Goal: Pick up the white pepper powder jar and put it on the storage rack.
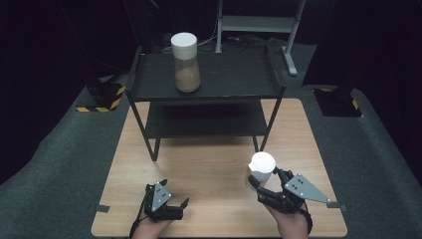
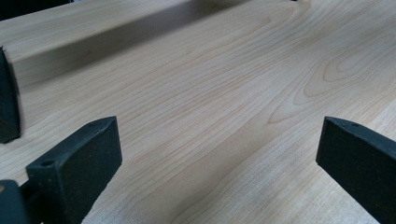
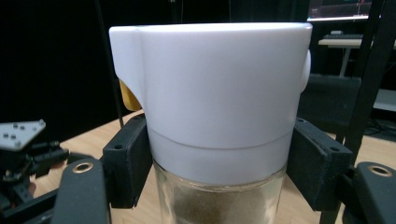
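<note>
My right gripper (image 1: 263, 180) is shut on a small glass jar with a white lid (image 1: 262, 167) and holds it just above the wooden table (image 1: 209, 164) at the front right. In the right gripper view both pads press the jar (image 3: 215, 112) just below its white cap, and brown powder fills the glass. A yellow tab sticks out at the cap's left side. A taller jar (image 1: 186, 62) with a white lid and brown contents stands on the top of the black shelf (image 1: 234, 79). My left gripper (image 1: 175, 205) rests open at the front left, its jaws wide apart over bare wood (image 2: 210, 116).
The black two-tier shelf stands at the table's far half, with its legs (image 1: 153, 144) on the wood and a lower tier (image 1: 204, 122) under the top. Grey carpet (image 1: 64, 149) surrounds the table. A metal stand (image 1: 259, 25) rises behind the shelf.
</note>
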`<state>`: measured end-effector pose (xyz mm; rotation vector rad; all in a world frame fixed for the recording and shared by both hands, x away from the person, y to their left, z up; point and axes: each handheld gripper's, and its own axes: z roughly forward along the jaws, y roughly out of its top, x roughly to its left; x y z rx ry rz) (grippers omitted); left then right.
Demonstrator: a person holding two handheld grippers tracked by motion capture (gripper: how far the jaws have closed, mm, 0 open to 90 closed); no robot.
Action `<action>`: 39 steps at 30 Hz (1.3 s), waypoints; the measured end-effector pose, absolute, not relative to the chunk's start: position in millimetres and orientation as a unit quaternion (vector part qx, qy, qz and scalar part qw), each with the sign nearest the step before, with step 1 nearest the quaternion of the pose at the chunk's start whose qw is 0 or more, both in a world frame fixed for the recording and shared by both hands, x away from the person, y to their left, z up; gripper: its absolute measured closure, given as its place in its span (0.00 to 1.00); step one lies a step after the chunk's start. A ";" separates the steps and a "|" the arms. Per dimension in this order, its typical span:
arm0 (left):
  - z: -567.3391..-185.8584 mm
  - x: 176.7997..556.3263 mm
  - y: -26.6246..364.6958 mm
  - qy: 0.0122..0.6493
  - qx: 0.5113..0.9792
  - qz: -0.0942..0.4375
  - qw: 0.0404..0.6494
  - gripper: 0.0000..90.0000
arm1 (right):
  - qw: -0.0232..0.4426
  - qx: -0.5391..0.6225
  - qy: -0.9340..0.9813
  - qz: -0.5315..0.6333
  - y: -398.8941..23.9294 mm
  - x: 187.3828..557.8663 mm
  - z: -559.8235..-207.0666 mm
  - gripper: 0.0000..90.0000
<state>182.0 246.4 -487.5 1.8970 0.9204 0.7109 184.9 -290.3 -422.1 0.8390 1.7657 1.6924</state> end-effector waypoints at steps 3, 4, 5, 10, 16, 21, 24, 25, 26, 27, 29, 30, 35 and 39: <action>-487.6 182.2 246.8 0.371 0.765 0.286 0.443 0.01 | 0.277 0.309 0.655 0.632 -287.9 187.3 -412.8 0.33; -487.5 182.3 247.1 0.371 0.765 0.285 0.443 0.01 | 0.277 0.307 0.654 0.633 -287.3 188.5 -409.6 0.33; -487.6 182.4 247.4 0.371 0.765 0.285 0.444 0.01 | 0.278 0.306 0.653 0.634 -286.6 189.8 -406.6 0.33; -487.6 182.6 247.8 0.371 0.764 0.284 0.445 0.01 | 0.283 0.301 0.651 0.637 -283.2 194.8 -393.2 0.33; -487.7 182.7 248.3 0.371 0.764 0.283 0.446 0.01 | 0.290 0.297 0.649 0.638 -279.8 201.5 -373.3 0.33; -487.8 182.8 248.7 0.372 0.764 0.282 0.446 0.01 | 0.297 0.294 0.643 0.642 -278.8 205.6 -359.1 0.33; -487.7 183.0 249.0 0.371 0.764 0.281 0.447 0.01 | 0.304 0.291 0.641 0.642 -277.9 208.4 -351.1 0.33; -487.9 182.9 249.2 0.371 0.763 0.281 0.447 0.01 | 0.306 0.292 0.640 0.642 -277.2 209.0 -348.7 0.33; -488.0 182.8 249.6 0.372 0.763 0.281 0.448 0.01 | 0.308 0.291 0.639 0.642 -276.8 210.1 -346.4 0.33; -488.1 182.7 249.7 0.372 0.762 0.281 0.449 0.01 | 0.307 0.293 0.637 0.644 -276.4 211.2 -343.8 0.33; -488.2 182.6 249.8 0.374 0.761 0.280 0.449 0.01 | 0.308 0.292 0.636 0.645 -276.2 212.3 -342.3 0.33; -488.2 182.7 250.0 0.374 0.761 0.280 0.449 0.01 | 0.309 0.291 0.634 0.647 -275.1 215.1 -336.6 0.33; -488.3 182.8 250.8 0.374 0.761 0.279 0.451 0.01 | 0.314 0.290 0.629 0.649 -272.1 221.7 -322.6 0.33; -488.2 183.3 251.4 0.374 0.761 0.277 0.452 0.01 | 0.318 0.290 0.627 0.650 -269.8 226.7 -311.6 0.33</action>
